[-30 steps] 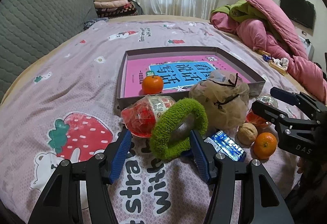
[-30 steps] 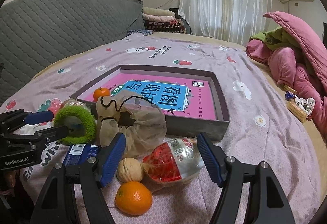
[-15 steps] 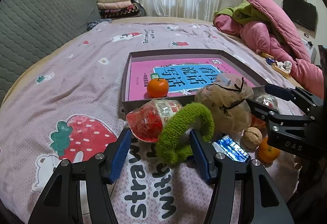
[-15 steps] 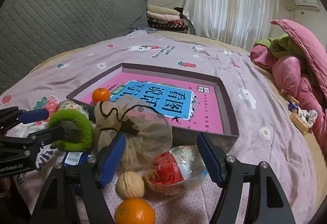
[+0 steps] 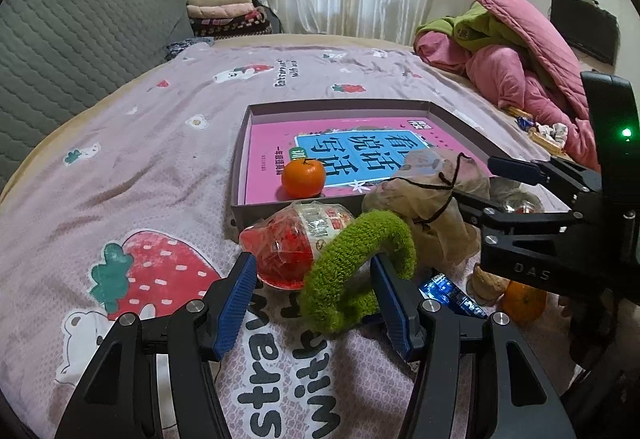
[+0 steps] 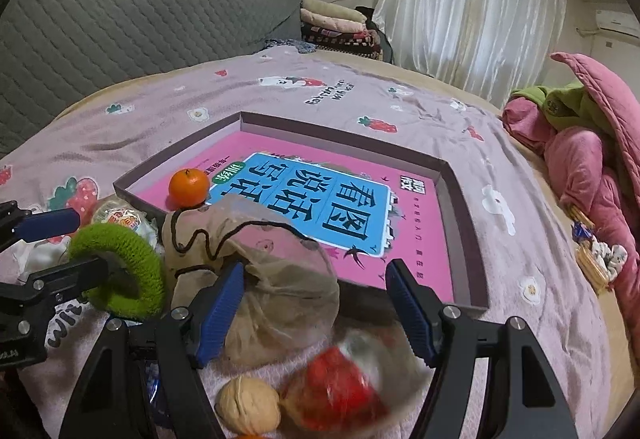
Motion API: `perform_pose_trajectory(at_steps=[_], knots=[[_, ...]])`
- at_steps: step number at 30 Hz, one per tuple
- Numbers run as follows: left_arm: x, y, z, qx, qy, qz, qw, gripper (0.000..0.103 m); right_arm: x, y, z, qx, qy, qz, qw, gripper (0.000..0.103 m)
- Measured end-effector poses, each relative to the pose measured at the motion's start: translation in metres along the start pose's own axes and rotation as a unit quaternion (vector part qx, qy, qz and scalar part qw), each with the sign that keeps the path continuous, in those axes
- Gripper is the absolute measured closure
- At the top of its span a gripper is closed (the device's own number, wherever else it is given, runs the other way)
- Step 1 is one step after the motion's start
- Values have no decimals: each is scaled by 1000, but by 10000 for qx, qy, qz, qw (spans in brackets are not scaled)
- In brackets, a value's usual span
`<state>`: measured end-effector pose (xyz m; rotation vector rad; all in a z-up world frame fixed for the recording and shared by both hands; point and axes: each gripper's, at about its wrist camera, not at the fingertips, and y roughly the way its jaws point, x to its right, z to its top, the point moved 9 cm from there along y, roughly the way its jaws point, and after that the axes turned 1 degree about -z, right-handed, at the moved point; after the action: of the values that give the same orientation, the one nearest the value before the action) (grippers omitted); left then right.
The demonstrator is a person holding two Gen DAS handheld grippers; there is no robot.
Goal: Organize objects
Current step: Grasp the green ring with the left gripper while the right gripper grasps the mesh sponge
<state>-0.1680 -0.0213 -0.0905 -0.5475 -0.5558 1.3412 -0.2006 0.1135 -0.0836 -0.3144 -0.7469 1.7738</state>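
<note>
Resting on a bed (image 5: 120, 159) covered by a lilac strawberry-print sheet, a shallow box (image 5: 236, 175) holds a pink book (image 6: 416, 239) and one tangerine (image 5: 303, 178). Just in front of the box lie a red snack packet (image 5: 288, 247), a green fuzzy ring (image 5: 356, 267), a beige mesh pouch (image 6: 276, 287), a walnut (image 6: 248, 409) and a second tangerine (image 5: 524, 303). The left gripper (image 5: 312, 301) is wide open, its right finger threaded through the green ring. The right gripper (image 6: 316, 307) is also wide open, empty, its left finger touching the mesh pouch.
</note>
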Motion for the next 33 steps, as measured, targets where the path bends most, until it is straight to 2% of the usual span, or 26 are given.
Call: perform_pose_trajectory(at_steps=[3,8,11,17,27,33], knots=[[-1,0,0,9,-8,-15,10000,48,-4,3,1,13,-91,51,9999,45],[-1,0,1,-16,-33,6,10000,57,-14,0,4,131,-256,268,9992,73],[-2,0,2,-18,-57,-18,10000,61,-16,-2,5,208,-264,357,9988,81],[-5,2,3,-10,-96,-39,9999,65,-14,-4,5,280,-58,534,9982,85],[-6,-6,8,168,-220,-244,9993,81,-6,-13,6,441,321,815,9952,87],[-4,-13,11,309,-200,-278,9989,81,-5,-19,9,545,372,912,9936,87]])
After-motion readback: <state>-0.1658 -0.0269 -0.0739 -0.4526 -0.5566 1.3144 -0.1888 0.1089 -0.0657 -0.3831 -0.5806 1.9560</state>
